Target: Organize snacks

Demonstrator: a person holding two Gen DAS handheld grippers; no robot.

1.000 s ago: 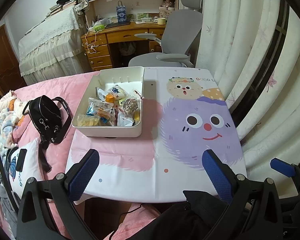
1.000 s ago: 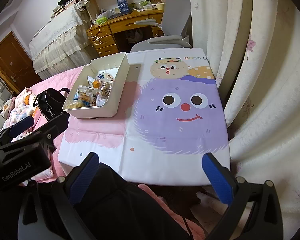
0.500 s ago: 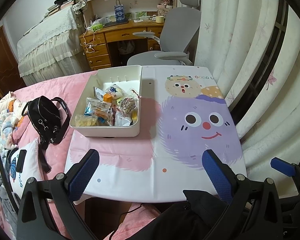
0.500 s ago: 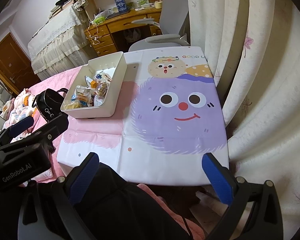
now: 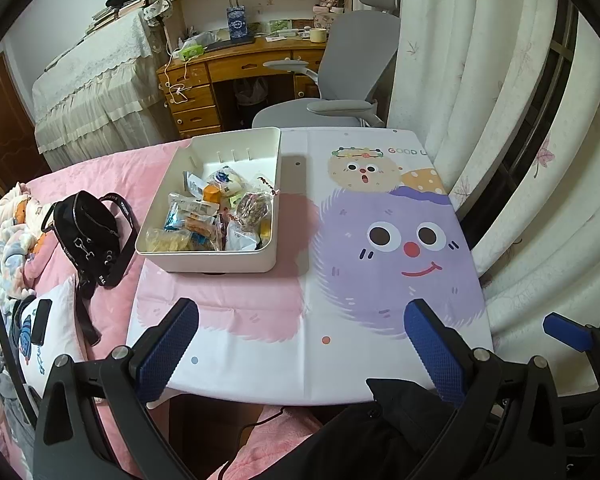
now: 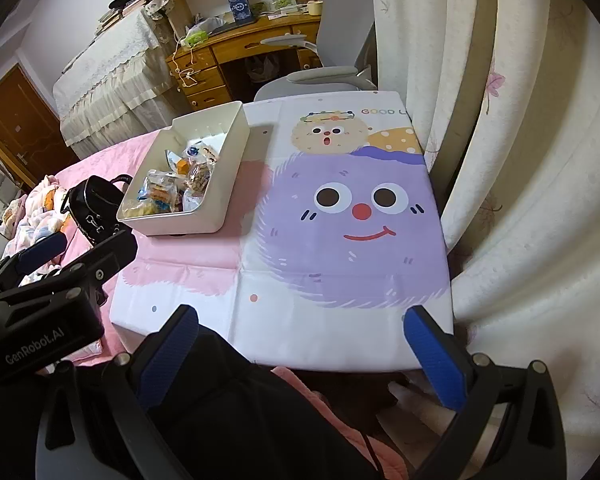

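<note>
A white plastic bin [image 5: 236,264] stands on the left part of the small table and holds several wrapped snacks [image 5: 216,216]. It also shows in the right wrist view [image 6: 188,224], with its snacks [image 6: 172,192]. My left gripper [image 5: 300,344] is open and empty, above the table's near edge, well short of the bin. My right gripper [image 6: 304,356] is open and empty, above the near edge further right. The left gripper's body [image 6: 40,300] shows at the left of the right wrist view.
The table wears a cartoon cloth [image 5: 400,240] with a purple fuzzy face. A black handbag [image 5: 88,236] lies on the pink bed at left. A grey office chair [image 5: 340,80] and a wooden desk [image 5: 236,68] stand behind. White curtains [image 5: 500,120] hang at right.
Both grippers have drifted slightly; the table and bin sit a little lower and nearer in both views. Both stay open and empty.
</note>
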